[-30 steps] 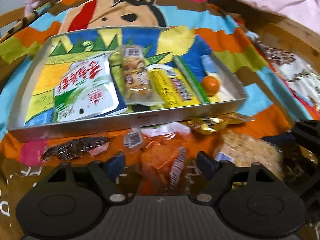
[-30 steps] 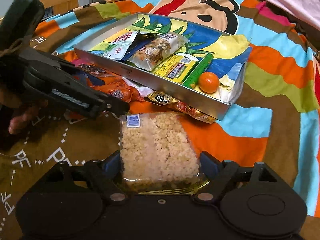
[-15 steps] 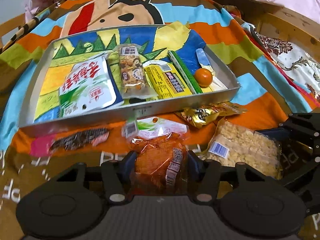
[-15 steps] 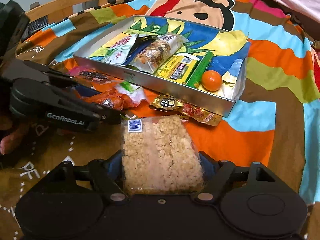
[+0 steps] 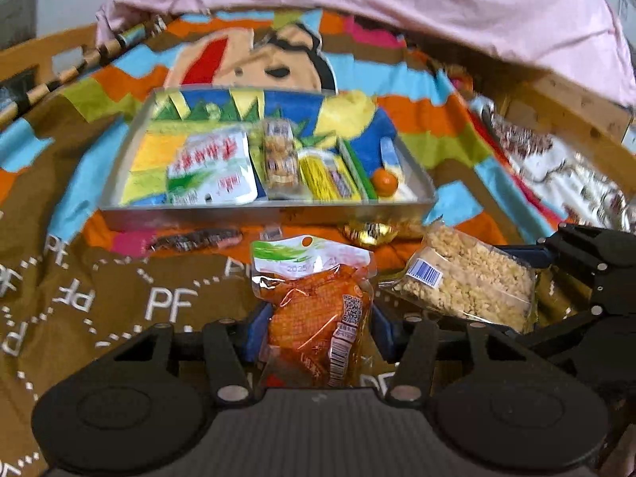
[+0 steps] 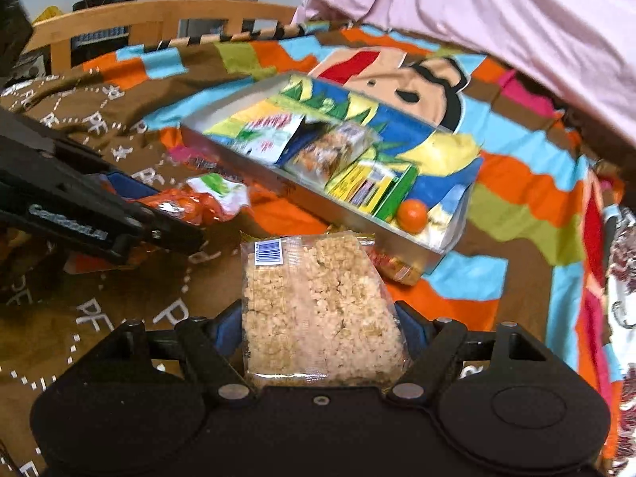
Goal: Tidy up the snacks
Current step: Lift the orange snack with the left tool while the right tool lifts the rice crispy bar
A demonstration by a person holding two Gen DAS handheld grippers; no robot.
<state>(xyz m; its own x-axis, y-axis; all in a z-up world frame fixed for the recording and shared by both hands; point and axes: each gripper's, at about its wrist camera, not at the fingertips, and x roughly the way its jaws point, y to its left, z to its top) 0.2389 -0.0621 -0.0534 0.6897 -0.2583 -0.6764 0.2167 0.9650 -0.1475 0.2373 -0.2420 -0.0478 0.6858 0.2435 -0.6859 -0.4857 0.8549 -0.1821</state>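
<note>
A tray [image 5: 262, 214] sits on the blanket [image 5: 119, 290] on the bed, and in it, from left to right, lie a flat bag [image 5: 210, 171], a bar [image 5: 280, 159], a box [image 5: 326, 179] and a small round fruit [image 5: 384, 181] in the right front corner. Two packets [image 5: 194, 238] [image 5: 373, 232] lie on the blanket just before the tray's front wall. Nearer still, a snack bag [image 5: 318, 310] is on the left and a rice cake pack [image 5: 469, 282] is on the right.

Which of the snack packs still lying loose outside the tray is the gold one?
The gold foil pack, lying against the tray's front wall near its right end. The other loose one, the dark pack, lies toward the left.

Colourful cartoon blanket [image 5: 429, 119]; pink cloth [image 6: 497, 12] behind; wooden rail [image 6: 159, 16], perhaps bedframe.
</note>
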